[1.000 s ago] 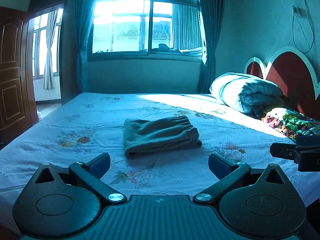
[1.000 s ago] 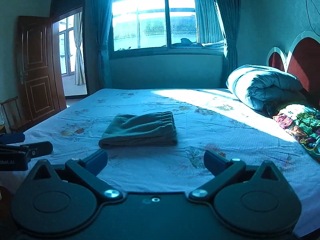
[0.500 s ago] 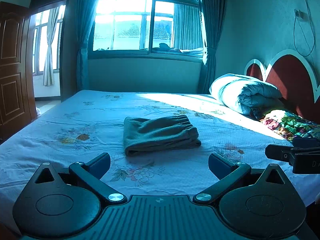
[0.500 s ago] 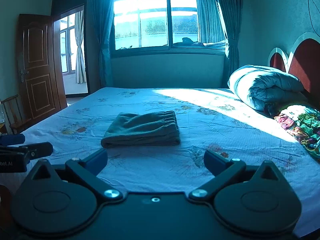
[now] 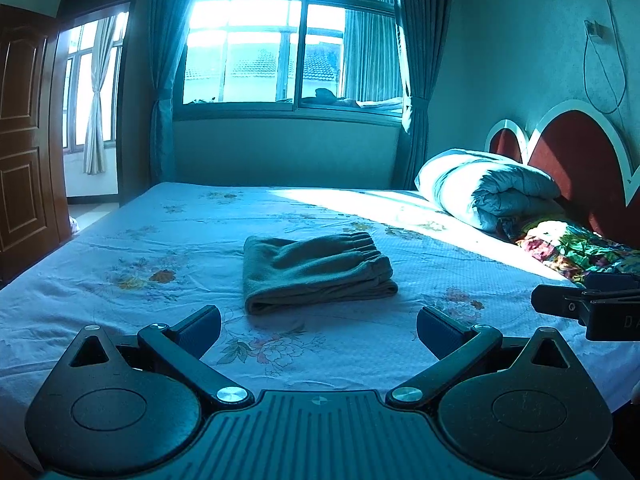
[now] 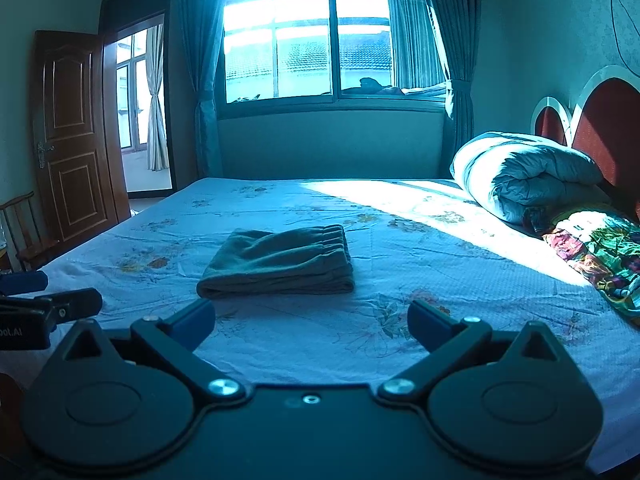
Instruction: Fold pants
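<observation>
The folded pants (image 5: 316, 270) lie on the bed (image 5: 120, 264), long axis left-to-right, waistband on the far side. The left hand-held gripper (image 5: 319, 332) and right hand-held gripper (image 6: 311, 326) both stand apart and empty, pants directly ahead, slightly nearer the right.

The left tool (image 5: 319, 330) hangs over the near edge of the bed (image 5: 120, 264), its jaws spread wide and empty. The folded pants (image 5: 316, 270) lie ahead on the flowered sheet, apart from the tool. The right tool (image 5: 580, 306) shows at the right edge. A rolled quilt (image 5: 484, 190) rests by the headboard (image 5: 580, 152).
</observation>
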A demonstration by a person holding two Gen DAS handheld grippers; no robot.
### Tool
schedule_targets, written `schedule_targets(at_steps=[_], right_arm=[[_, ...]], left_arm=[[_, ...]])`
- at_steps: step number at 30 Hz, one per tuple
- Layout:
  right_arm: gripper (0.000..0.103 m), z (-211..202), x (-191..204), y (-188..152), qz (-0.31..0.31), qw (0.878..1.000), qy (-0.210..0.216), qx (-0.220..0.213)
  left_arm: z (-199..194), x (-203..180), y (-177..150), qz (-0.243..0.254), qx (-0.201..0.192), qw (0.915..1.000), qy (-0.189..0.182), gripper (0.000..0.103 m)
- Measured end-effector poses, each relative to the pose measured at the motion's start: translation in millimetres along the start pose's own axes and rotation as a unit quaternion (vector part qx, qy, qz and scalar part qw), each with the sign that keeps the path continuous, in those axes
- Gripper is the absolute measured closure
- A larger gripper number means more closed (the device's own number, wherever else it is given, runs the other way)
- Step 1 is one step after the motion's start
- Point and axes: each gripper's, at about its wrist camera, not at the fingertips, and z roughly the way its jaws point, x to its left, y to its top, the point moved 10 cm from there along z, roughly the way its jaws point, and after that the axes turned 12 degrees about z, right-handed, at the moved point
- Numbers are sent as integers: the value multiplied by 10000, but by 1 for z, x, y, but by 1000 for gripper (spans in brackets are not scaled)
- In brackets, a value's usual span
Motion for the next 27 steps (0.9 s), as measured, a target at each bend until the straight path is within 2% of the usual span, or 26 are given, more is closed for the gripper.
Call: schedule_targets(at_steps=[27], right_arm=[[6, -1, 1, 0, -21, 10000, -2, 8]], left_arm=[[3, -2, 0, -2, -37, 10000, -3, 0]])
